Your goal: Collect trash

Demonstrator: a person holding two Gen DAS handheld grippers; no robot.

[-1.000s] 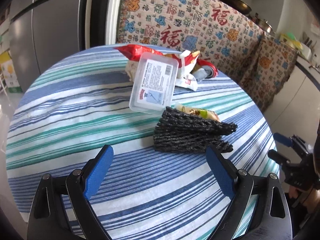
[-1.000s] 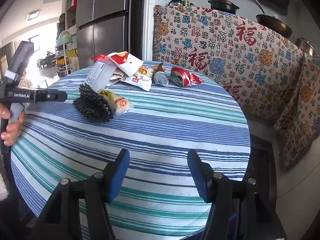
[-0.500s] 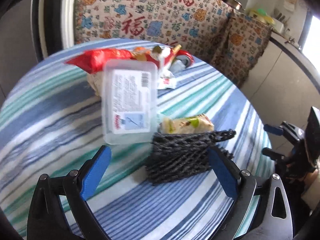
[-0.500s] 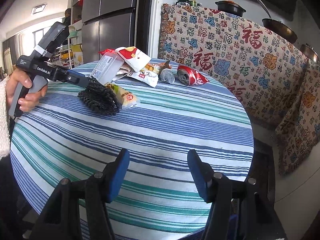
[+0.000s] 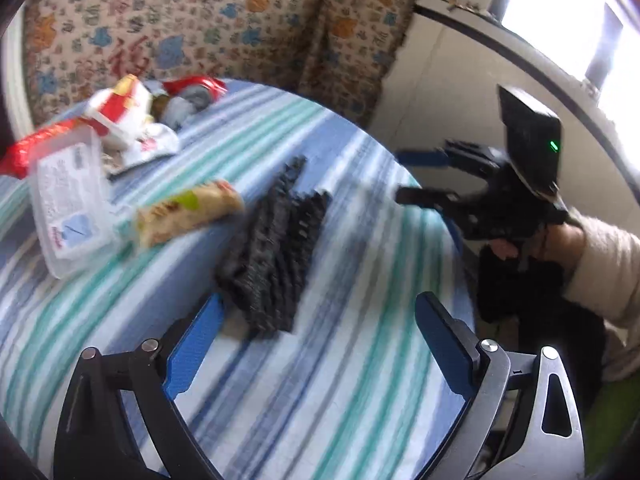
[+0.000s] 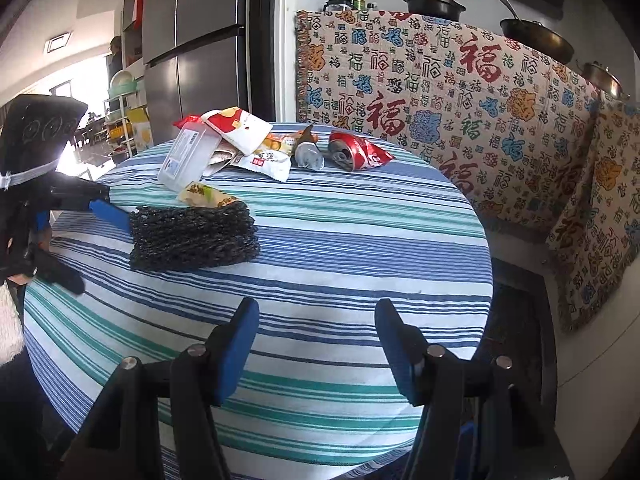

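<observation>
The left tongs (image 5: 316,344) stood open above a round table (image 5: 360,380) covered in a blue, green and white striped cloth, with nothing between their blue pads. One pad sat just beside the near edge of a black foam net (image 5: 272,256) lying flat on the cloth; in the right wrist view, a blue pad of the left tongs (image 6: 110,212) seemed to touch the side of the same black foam net (image 6: 194,238). The right tongs (image 6: 316,346) were also open and empty, hovering over the near side of the table (image 6: 320,280), well apart from the trash. Behind the net lay a yellow snack wrapper (image 6: 208,197), and beyond it a clear plastic box (image 6: 188,158) leaned against a pile of red and white wrappers (image 6: 240,132). A crushed red can (image 6: 356,156) rested near the table's far edge, just beside a small grey packet (image 6: 308,156). A patterned cloth (image 6: 460,92) hung behind the table, and a grey fridge (image 6: 200,40) stood to its left.
</observation>
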